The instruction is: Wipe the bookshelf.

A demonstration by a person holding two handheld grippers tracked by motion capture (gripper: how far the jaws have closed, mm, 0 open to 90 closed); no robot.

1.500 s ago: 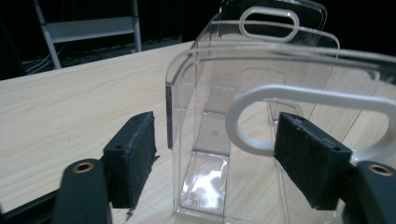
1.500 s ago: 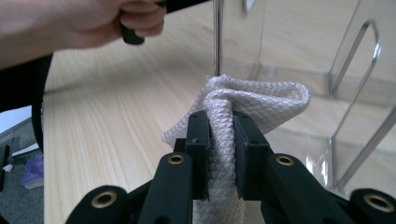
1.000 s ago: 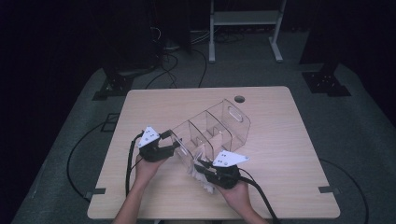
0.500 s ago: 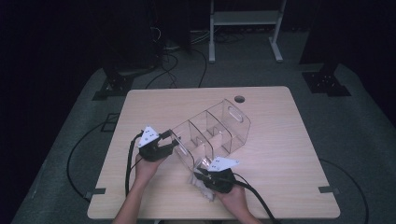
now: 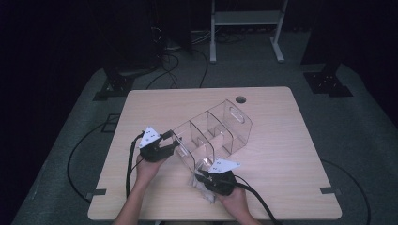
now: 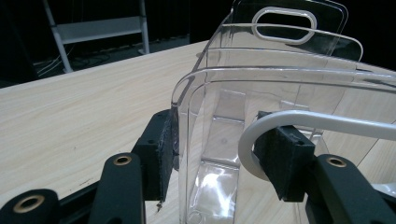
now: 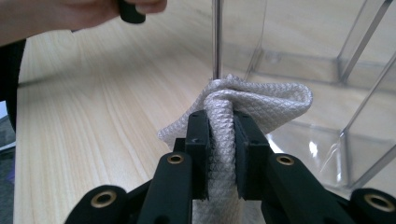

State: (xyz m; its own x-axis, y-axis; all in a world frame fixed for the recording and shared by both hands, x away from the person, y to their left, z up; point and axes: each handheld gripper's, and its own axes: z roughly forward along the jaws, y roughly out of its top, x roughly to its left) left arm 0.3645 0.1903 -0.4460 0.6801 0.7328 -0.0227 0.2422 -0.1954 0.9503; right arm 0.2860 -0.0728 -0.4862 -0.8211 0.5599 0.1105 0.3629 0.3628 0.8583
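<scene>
A clear plastic organizer (image 5: 213, 133) with several divided compartments lies aslant on the wooden table (image 5: 286, 154). My left gripper (image 5: 173, 143) holds its near end. In the left gripper view that gripper (image 6: 219, 144) straddles the organizer's clear wall (image 6: 205, 88), one pad outside and the other against a white curved rim (image 6: 261, 126). My right gripper (image 5: 202, 177) sits at the organizer's near corner, close to the table's front edge. In the right gripper view it (image 7: 219, 126) is shut on a folded white textured cloth (image 7: 261, 100), whose fold touches the organizer's edge (image 7: 216, 42).
A round cable hole (image 5: 241, 99) sits at the table's far edge. A white metal frame (image 5: 244, 18), black stands and cables are on the floor behind. Bare table lies to the right and far left of the organizer.
The right gripper has drawn a little left and toward the person with the cloth in it. The left gripper has stayed on the organizer's near end.
</scene>
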